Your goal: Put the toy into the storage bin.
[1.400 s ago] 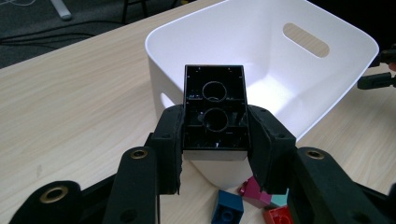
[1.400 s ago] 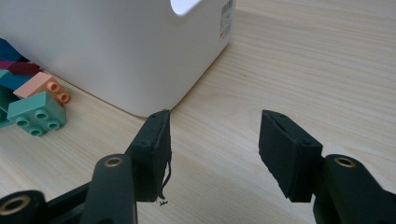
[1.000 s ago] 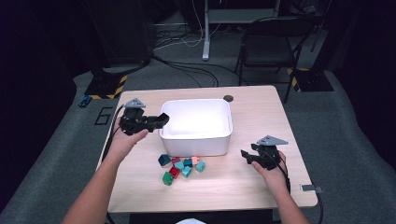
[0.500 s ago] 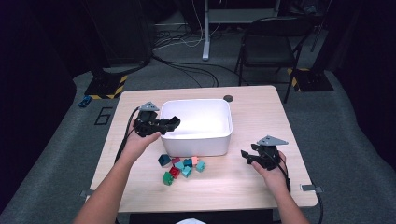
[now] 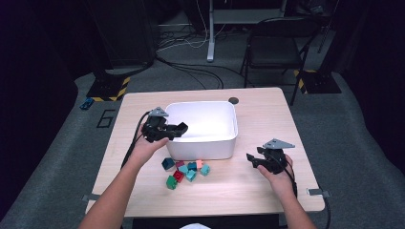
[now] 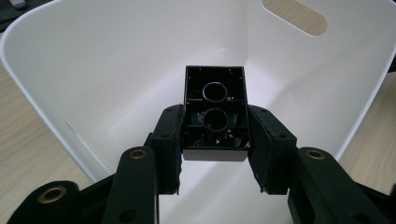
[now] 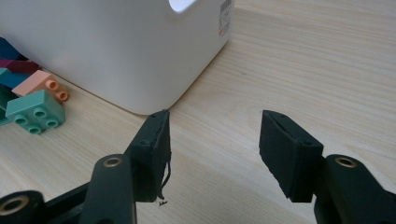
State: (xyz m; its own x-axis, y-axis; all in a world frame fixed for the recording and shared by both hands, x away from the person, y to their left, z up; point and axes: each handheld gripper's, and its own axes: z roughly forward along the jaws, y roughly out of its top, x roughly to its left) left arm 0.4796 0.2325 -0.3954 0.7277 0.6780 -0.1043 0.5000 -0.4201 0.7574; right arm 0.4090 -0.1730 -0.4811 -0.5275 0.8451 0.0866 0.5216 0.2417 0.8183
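My left gripper [image 5: 177,129] hangs over the left rim of the white bin [image 5: 224,142], shut on a black brick [image 6: 215,112] whose hollow underside faces the camera in the left gripper view [image 6: 215,154]. Inside, the white bin [image 6: 116,60] looks bare. My right gripper [image 5: 252,159] rests low over the table at the right, its jaws open with nothing between them [image 7: 212,149]. A pile of several coloured bricks [image 5: 184,170] lies in front of the bin; a teal brick [image 7: 35,111] and a peach brick [image 7: 41,85] show beside the bin's corner [image 7: 154,70].
The wooden table [image 5: 267,109] has bare room to the right of the bin and along its front edge. A small dark round spot [image 5: 233,100] sits behind the bin. Beyond the table stand a chair [image 5: 274,43] and floor cables [image 5: 191,43].
My left gripper has moved rightward from beside the bin to over its left rim, carrying the black brick. The right gripper has stayed put.
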